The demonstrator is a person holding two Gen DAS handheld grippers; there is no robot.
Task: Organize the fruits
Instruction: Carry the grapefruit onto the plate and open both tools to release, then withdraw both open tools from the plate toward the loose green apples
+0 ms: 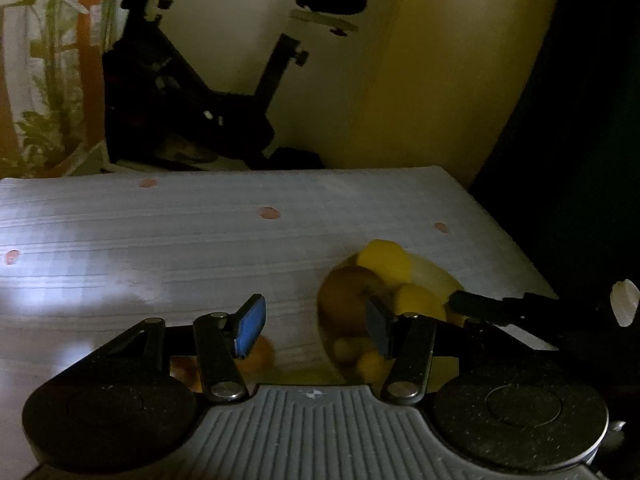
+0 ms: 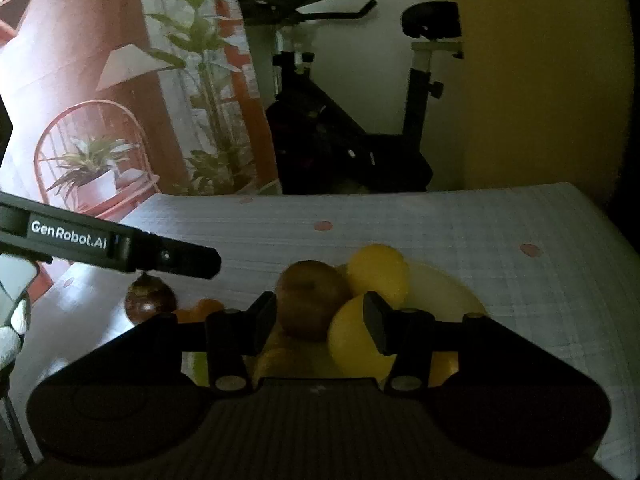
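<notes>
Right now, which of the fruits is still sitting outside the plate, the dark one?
Yes, the dark brown round fruit stands alone on the table, left of the plate. The brown fruit and two yellow ones are piled on the plate.

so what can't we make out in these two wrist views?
- Left wrist: the orange fruit sits half behind the left claw finger, blurred.
- Left wrist: the plate pile is smeared; fruit count unclear.
- Right wrist: the lower part of the plate is hidden by the right claw body.
- Right wrist: the dark round fruit is dim, its type unclear.
- Both: whether either claw holds anything; nothing is clearly pinched.
</notes>
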